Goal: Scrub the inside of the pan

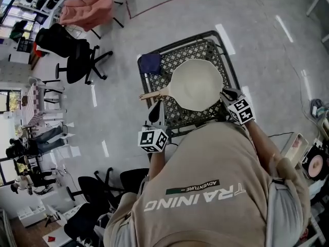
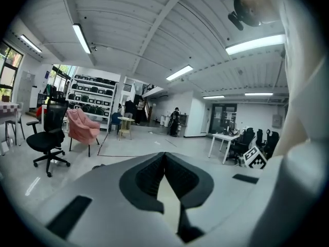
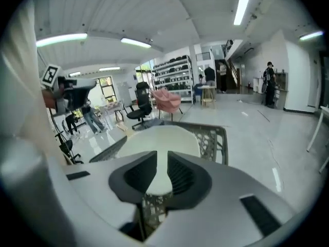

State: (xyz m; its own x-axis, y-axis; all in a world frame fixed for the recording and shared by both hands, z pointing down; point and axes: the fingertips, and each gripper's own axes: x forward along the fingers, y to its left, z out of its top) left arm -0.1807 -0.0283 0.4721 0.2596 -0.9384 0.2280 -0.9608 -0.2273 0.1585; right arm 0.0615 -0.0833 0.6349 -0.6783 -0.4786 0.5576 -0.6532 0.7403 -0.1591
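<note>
We see a grey floor, a pink armchair, a black office chair, stocked shelving, a window and ceiling strip lights.

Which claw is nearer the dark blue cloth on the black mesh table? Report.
Left. The left claw holds the wooden handle of the cream pan, short of the dark blue cloth; the right claw hovers across the pan, by its right rim.

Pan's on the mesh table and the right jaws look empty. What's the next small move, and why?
Probably take the right gripper across to the dark blue pad at the table's far-left corner and grip it: its jaws stand apart with nothing between them, so nothing can scrub the pan yet.
</note>
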